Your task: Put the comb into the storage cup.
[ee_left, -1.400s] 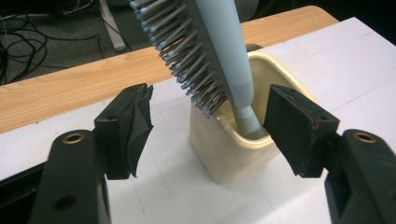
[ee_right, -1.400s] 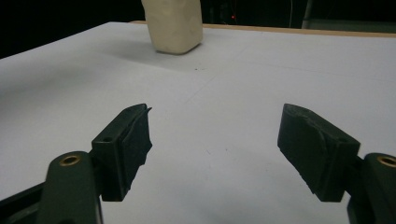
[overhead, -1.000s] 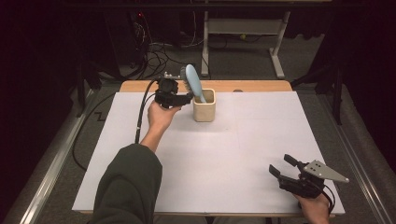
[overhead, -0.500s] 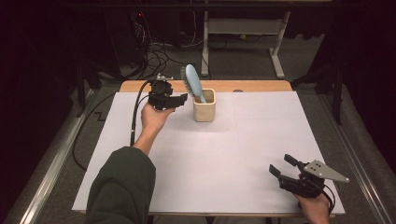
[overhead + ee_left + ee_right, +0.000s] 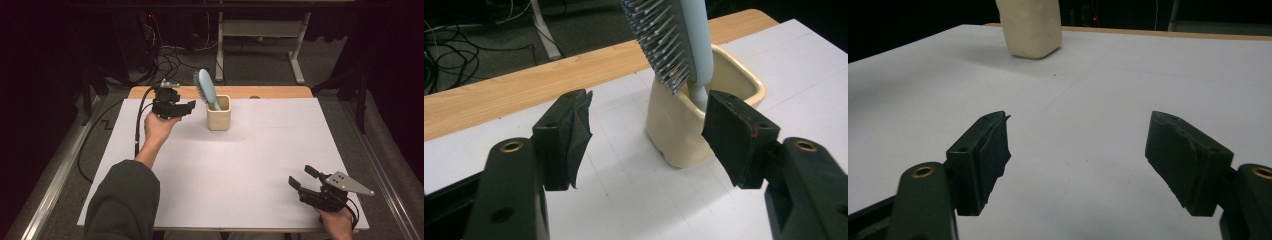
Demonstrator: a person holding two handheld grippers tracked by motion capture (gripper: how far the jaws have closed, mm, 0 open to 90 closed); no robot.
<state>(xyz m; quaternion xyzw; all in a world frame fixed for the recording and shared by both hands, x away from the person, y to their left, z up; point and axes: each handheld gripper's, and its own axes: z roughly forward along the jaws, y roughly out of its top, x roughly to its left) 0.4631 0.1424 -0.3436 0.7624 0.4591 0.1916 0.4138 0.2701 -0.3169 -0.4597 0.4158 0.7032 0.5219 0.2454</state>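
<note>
white table, hairbrush in cup, l gripper open beside

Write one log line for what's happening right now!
left tool: open, beside cup | hairbrush: standing in cup | right tool: open, idle

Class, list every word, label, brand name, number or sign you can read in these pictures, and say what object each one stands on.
There are none to read.
Hairbrush: plain pale blue back and bristles, no brand mark in view.
Cream cup: plain walls, no label.
White table cover: faint grid lines, no writing.
Left gripper and right gripper: bare black fingers with brass screw holes, no markings.
</note>
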